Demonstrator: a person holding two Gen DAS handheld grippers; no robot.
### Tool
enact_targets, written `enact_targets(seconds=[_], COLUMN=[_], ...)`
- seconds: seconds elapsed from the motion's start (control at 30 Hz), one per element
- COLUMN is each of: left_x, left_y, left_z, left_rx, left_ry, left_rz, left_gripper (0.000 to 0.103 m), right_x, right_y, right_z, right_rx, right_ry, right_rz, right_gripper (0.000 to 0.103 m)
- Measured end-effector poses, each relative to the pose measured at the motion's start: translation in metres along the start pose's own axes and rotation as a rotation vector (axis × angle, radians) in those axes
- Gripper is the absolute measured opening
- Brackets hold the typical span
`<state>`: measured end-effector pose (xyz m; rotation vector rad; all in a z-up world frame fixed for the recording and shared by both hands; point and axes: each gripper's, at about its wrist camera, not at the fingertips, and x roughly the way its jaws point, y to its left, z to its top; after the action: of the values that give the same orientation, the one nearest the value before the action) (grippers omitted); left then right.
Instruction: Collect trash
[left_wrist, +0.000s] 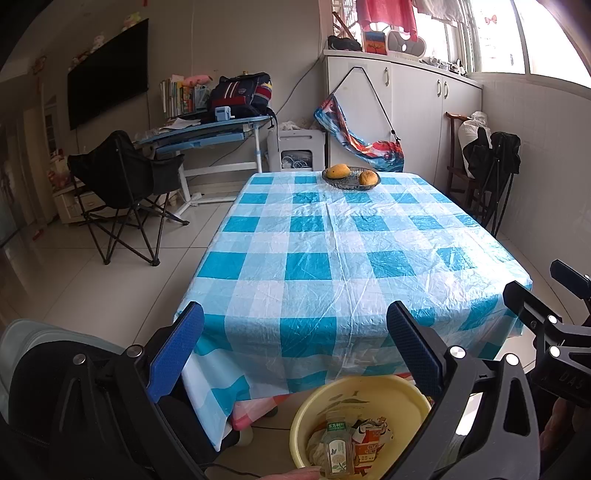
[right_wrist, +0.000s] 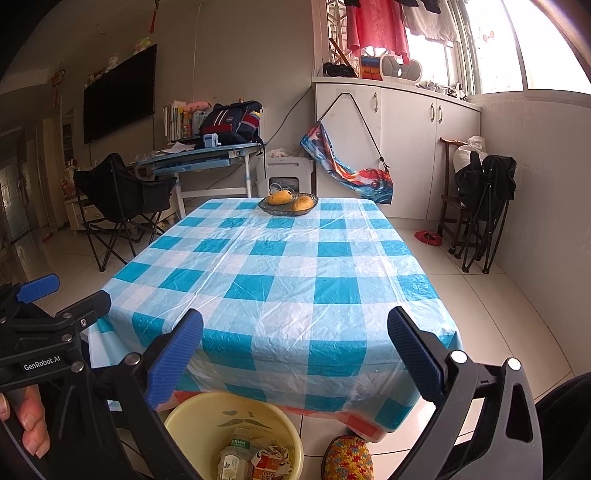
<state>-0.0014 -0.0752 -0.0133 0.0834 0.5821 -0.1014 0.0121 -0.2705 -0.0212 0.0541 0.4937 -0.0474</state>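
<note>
Left gripper (left_wrist: 295, 354), right gripper (right_wrist: 295, 354) agape, level above yellow basin (right_wrist: 192, 417).

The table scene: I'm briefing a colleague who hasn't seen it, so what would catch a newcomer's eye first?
The blue-and-white checked tablecloth fills the middle, bare except for a glass dish of two mangoes at its far edge. On the floor at the near end stands a yellow basin holding a plastic bottle and crumpled wrappers. Both grippers, left and right, hang open and empty.
</note>
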Motion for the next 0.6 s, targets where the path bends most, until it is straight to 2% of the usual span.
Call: enact_targets(seconds=[0.6], left_x=[-0.002], left_y=[-0.0011], left_z=[0.0022], left_rx=[-0.002], left_ry=[-0.012], left_rz=[-0.002], left_gripper=[0.096], right_x=[-0.0011], right_y=[0.0014], right_z=[0.0035], right_rx=[-0.005], right_ry=[-0.001], right_rz=[0.0], right_gripper=[0.096])
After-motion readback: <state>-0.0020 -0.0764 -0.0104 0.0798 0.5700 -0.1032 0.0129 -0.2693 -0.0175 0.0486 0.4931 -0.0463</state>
